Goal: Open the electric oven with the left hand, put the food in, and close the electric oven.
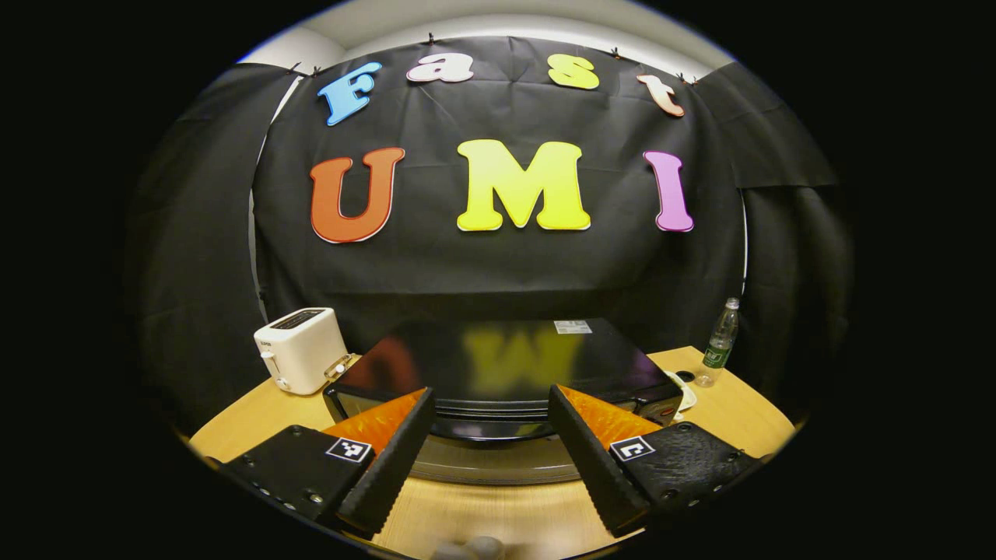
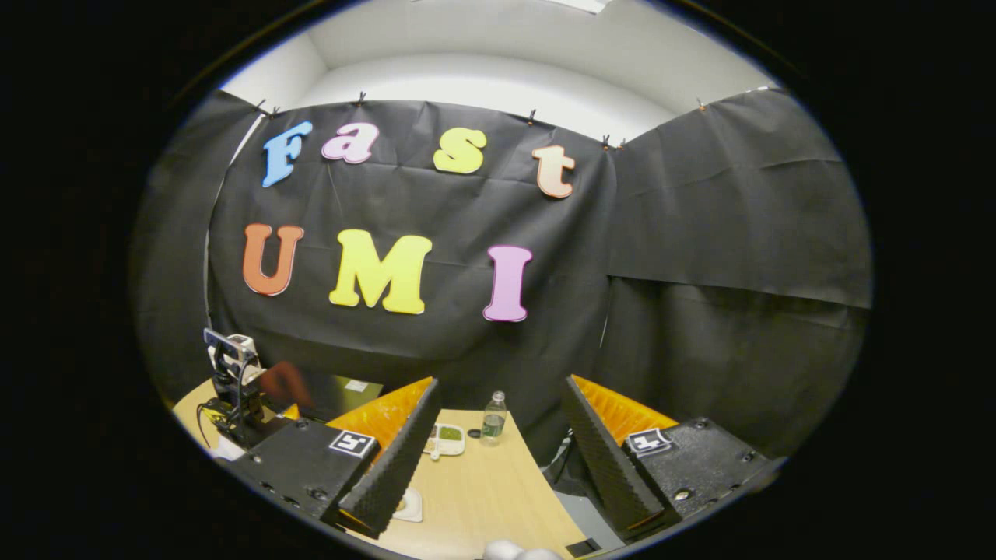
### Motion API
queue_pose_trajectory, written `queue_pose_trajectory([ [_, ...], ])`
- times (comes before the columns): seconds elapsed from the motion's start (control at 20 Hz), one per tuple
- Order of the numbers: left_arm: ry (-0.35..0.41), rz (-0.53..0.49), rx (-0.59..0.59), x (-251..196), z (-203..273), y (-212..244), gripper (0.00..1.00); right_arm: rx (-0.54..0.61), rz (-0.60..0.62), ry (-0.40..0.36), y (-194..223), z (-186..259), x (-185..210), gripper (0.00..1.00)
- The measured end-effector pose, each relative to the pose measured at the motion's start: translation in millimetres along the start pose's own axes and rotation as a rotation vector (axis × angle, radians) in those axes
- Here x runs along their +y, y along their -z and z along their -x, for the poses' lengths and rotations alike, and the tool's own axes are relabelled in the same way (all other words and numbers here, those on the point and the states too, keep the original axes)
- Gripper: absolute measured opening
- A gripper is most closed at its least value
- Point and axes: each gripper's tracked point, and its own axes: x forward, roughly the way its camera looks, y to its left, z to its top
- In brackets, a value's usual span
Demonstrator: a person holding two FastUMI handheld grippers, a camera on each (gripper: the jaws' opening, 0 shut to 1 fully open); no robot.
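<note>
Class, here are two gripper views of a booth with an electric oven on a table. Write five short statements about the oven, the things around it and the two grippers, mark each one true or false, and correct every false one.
1. The electric oven stands on the wooden table. True.
2. The left gripper is shut on the oven. False: its fingers stand apart, holding nothing, in front of the oven.
3. A white toaster stands beside the oven. True.
4. The water bottle lies on its side. False: it stands upright on the table.
5. The right gripper holds the small tray of food. False: its fingers are apart and the tray lies on the table farther off.
</note>
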Motion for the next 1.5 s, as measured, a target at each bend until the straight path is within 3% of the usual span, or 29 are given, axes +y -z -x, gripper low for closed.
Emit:
queue_pose_trajectory([
  [0.05,0.001,0.003,0.014,-2,-3,5,0.96,0.007,-0.002,0.0,3,-2,1,1.0],
  [0.1,0.003,0.013,0.015,-1,-5,8,0.96,0.011,-0.007,-0.004,4,-4,3,1.0],
  [0.15,-0.003,0.013,0.025,-1,-7,9,0.88,0.02,-0.008,-0.005,7,-5,4,1.0],
  [0.3,-0.007,0.01,0.033,1,-11,14,0.97,0.029,-0.004,-0.007,9,-9,4,1.0],
  [0.4,-0.013,0.007,0.043,3,-12,15,0.98,0.037,-0.014,-0.012,13,-10,5,1.0],
  [0.65,-0.015,0.001,0.067,4,-5,19,0.98,0.048,-0.018,-0.013,19,-13,3,1.0],
  [0.7,-0.015,0.001,0.07,3,-4,19,0.91,0.048,-0.021,-0.014,19,-12,3,1.0],
  [0.75,-0.016,-0.007,0.068,3,-1,19,0.99,0.048,-0.022,-0.015,19,-13,3,1.0],
  [1.5,-0.019,0.004,0.13,6,62,60,0.98,0.07,-0.022,-0.051,37,-2,6,1.0],
])
